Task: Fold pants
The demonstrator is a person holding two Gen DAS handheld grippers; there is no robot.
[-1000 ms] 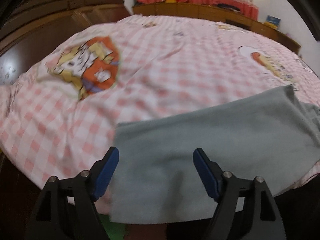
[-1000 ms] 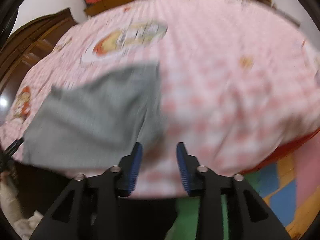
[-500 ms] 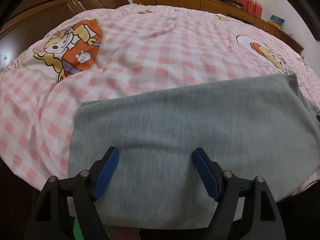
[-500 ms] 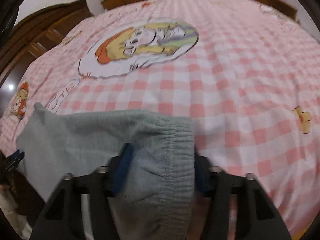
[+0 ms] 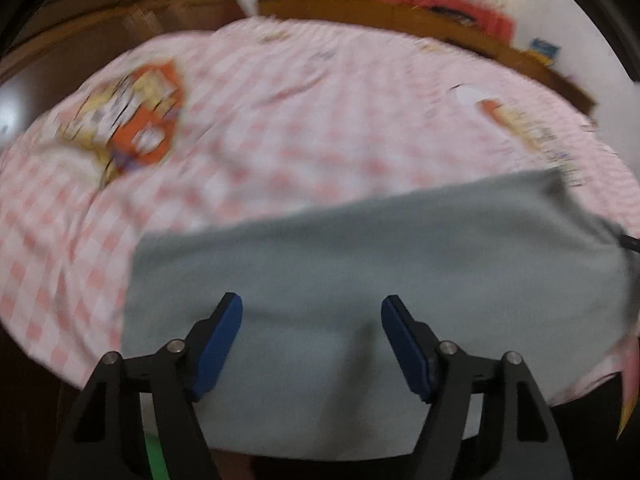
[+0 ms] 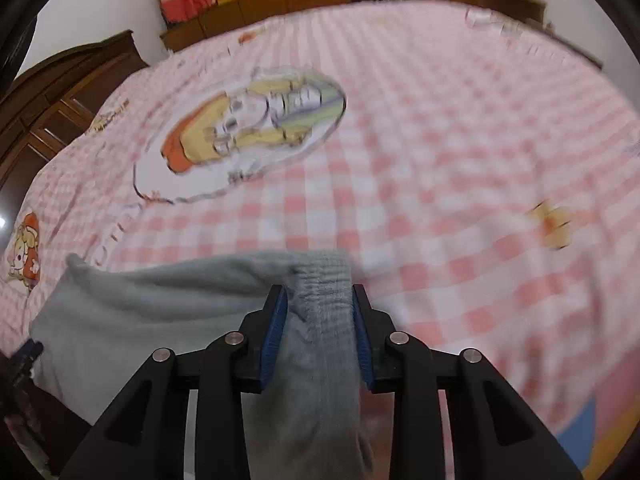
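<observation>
Left gripper (image 5: 312,336) spread wide, right gripper (image 6: 320,332) clamped — both level

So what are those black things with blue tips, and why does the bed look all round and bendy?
Those are two claws that a person holds, one in each hand, like big tongs. Each one has a tiny camera looking out along its fingers, and that kind of lens bends everything round.

One picture comes from the left claw. Its blue fingers are spread wide open above the gray pants and grip nothing.

The other picture comes from the right claw. It is squeezed shut on the stretchy waistband of the same pants.

The pants lie near the edge of a bed with a pink checked sheet that has cartoon pictures on it. The pictures are a bit blurry. The person is folding the pants.
</observation>
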